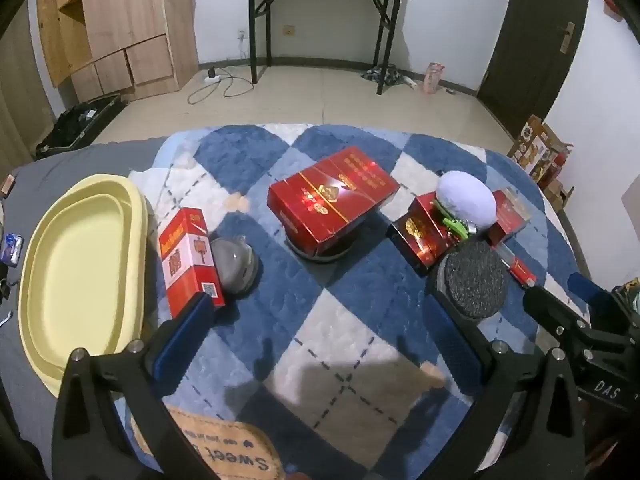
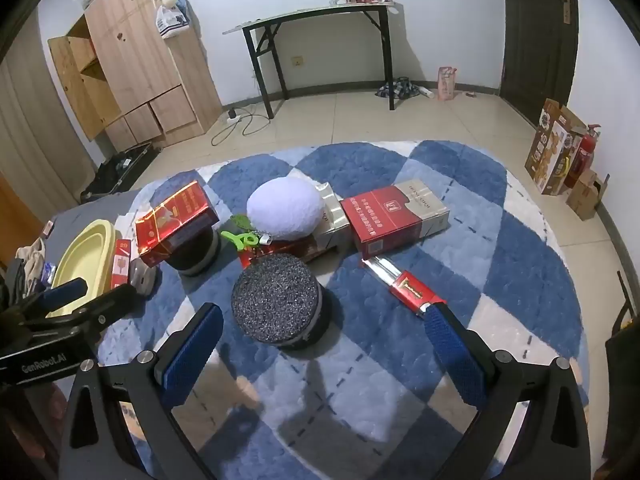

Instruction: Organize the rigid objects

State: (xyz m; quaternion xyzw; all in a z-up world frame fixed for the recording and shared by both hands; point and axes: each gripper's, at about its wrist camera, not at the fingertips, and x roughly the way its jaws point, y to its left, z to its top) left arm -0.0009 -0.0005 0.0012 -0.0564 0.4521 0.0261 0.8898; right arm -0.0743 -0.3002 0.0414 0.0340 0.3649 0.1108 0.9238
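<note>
Fingers (image 2: 452,344) of both grippers spread empty, blue checked rug (image 2: 500,248), tiled floor (image 2: 340,120), black table (image 2: 320,24)

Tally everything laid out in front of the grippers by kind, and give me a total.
Red boxes: 5
Round pucks: 3
White ball: 1
Green clip: 1
Yellow tray: 1
Total: 11
</note>
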